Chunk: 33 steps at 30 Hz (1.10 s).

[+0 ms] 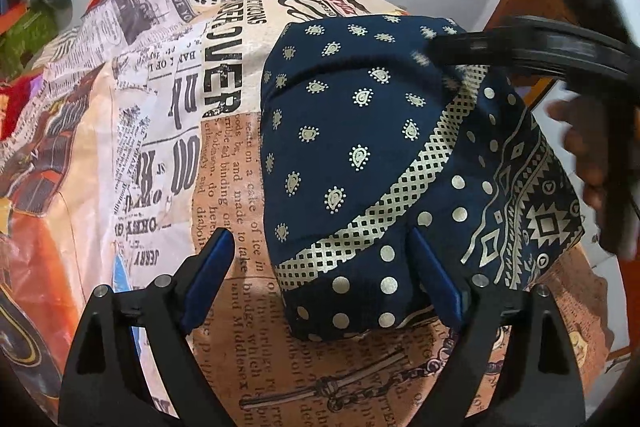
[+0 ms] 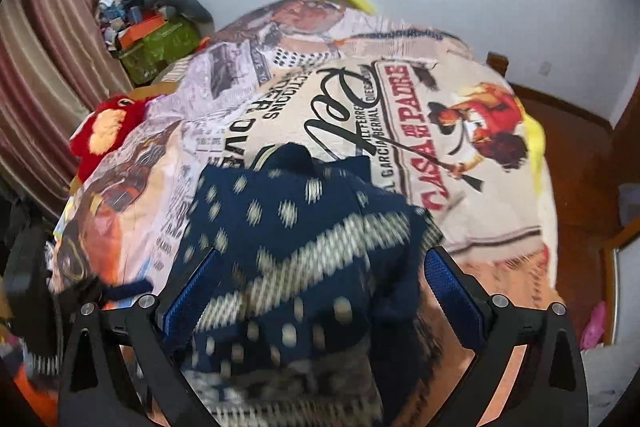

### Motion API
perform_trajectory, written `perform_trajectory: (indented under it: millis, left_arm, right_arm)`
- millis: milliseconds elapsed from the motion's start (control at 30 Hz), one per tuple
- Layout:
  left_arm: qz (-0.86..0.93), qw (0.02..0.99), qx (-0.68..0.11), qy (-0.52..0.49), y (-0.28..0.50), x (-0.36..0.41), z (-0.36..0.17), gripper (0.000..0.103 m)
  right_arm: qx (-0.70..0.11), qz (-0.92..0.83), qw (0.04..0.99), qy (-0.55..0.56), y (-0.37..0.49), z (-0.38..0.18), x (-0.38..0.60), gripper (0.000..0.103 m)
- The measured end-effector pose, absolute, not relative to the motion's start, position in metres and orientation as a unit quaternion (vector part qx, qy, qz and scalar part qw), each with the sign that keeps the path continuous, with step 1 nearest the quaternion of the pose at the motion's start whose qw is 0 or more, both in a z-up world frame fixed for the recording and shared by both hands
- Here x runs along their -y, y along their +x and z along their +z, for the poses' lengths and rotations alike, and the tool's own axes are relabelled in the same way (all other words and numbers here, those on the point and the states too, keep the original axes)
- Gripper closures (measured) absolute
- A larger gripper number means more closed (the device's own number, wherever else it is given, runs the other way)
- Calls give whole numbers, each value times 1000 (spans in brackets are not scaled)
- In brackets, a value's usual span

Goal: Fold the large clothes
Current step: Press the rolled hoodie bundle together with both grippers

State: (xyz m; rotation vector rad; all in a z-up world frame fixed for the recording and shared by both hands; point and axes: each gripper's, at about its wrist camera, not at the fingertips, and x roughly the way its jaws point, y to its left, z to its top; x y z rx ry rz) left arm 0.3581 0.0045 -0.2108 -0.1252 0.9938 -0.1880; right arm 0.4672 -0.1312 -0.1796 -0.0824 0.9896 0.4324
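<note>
Left gripper (image 1: 320,259) hangs over the bed with its jaws wide apart, nothing pinched. The folded navy cloth (image 1: 368,155) lies on the printed bedspread (image 1: 168,131) just ahead of it, its near edge sitting between the blue fingers (image 1: 212,267) without being squeezed. Right gripper (image 2: 320,287) also stands spread, the cloth (image 2: 296,235) blurred in front of and between its fingers.
</note>
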Motion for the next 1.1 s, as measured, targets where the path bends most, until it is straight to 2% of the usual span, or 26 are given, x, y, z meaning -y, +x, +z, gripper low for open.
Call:
perform_trajectory:
  millis: [100,267,400,800,967,1100]
  left_arm:
    - [-89,878,-468,-42,356,-1,-210,14]
    - [-89,881,-464,-30,356,2,-210,14]
    - [-81,884,-460,-15,353,6,-208,14]
    - [-50,904,-424,32,344,-7,-176,14]
    - [-57,910,-410,-8,362,-24,-156,10]
    - [-95,877,-459,-103,394,-38,-170,9]
  right_arm:
    - [-483,198,852,-48,483,-195,134,2]
    - [-506,207,837,24,493,-208,174,2]
    - [-512,198,835,39,486,-211,193,2]
    - [-488,185,853,0,441,-175,221,2]
    - [-459,208,863,5,427,-156,220,2]
    - [-477,226,848,37,430,-169,213,2]
